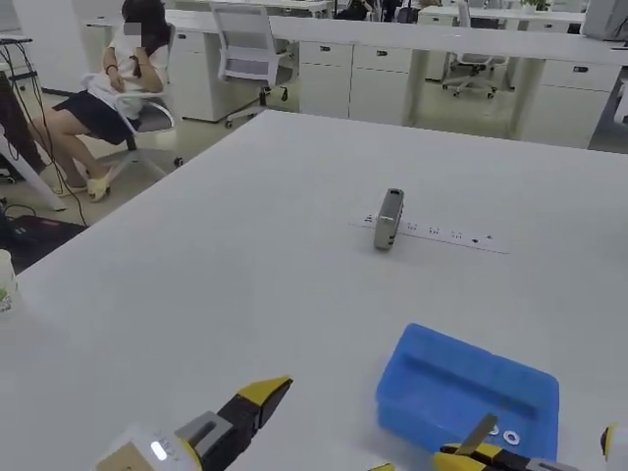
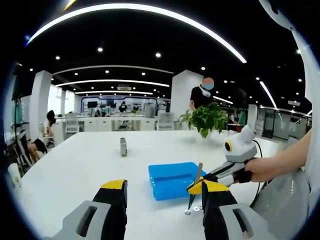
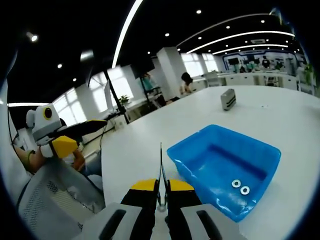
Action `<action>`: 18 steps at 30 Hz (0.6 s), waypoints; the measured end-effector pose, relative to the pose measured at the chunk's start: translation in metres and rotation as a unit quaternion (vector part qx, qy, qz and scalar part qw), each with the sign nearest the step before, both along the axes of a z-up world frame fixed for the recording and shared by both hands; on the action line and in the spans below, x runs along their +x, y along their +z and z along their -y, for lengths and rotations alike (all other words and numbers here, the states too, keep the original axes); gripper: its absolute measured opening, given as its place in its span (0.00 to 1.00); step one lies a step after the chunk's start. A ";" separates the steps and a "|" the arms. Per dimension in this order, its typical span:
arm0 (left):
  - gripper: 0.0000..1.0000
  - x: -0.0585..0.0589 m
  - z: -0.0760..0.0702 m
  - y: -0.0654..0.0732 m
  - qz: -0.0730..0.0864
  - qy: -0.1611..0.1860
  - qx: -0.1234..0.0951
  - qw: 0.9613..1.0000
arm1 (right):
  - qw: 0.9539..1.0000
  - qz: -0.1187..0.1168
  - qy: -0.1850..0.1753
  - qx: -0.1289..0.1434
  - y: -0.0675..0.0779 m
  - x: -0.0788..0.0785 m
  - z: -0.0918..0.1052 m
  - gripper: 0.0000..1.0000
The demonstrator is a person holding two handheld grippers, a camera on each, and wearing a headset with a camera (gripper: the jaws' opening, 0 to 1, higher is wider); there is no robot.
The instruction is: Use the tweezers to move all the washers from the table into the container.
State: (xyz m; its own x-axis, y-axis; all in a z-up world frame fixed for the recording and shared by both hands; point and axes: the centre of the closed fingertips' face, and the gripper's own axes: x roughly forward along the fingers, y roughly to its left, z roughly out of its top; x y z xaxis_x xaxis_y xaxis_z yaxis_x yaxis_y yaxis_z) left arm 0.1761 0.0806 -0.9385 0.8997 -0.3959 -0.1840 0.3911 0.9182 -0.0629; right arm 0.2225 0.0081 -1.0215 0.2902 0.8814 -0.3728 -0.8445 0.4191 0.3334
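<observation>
Clenching tweezers (image 3: pixel 161 167), right tool (image 3: pixel 162 186) beside container (image 3: pixel 190 137) rim — left tool (image 2: pixel 164 185) released above table (image 1: pixel 245 275).

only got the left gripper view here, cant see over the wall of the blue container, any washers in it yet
Observer: Yes. The right gripper view looks down into the container, and two washers lie side by side on its floor, close to one wall.
Operator: ok and is the right gripper really clamped on the tweezers, i only get a side look
Observer: It is. In its own view the right gripper is shut on the tweezers, which stick straight out between the two jaws, beside the container rather than over it.
</observation>
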 end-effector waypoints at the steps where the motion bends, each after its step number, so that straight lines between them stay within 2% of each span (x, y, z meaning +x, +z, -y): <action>1: 0.60 0.000 0.000 0.000 0.000 0.000 -0.001 1.000 | 1.000 -0.001 0.002 0.000 -0.001 -0.001 -0.001 0.03; 5: 0.60 0.000 -0.001 0.000 0.000 0.002 -0.003 1.000 | 1.000 -0.001 0.013 -0.003 -0.003 -0.004 -0.006 0.03; 9: 0.60 0.001 -0.002 0.001 0.000 0.004 -0.004 1.000 | 0.999 0.004 0.030 -0.018 -0.007 -0.009 -0.009 0.03; 14: 0.60 0.001 -0.002 0.001 0.000 0.006 -0.005 1.000 | 0.999 0.021 0.038 -0.030 -0.006 -0.011 -0.010 0.03; 18: 0.60 0.001 -0.002 0.000 0.000 0.006 -0.006 1.000 | 0.996 0.045 0.054 -0.051 -0.006 -0.015 -0.010 0.03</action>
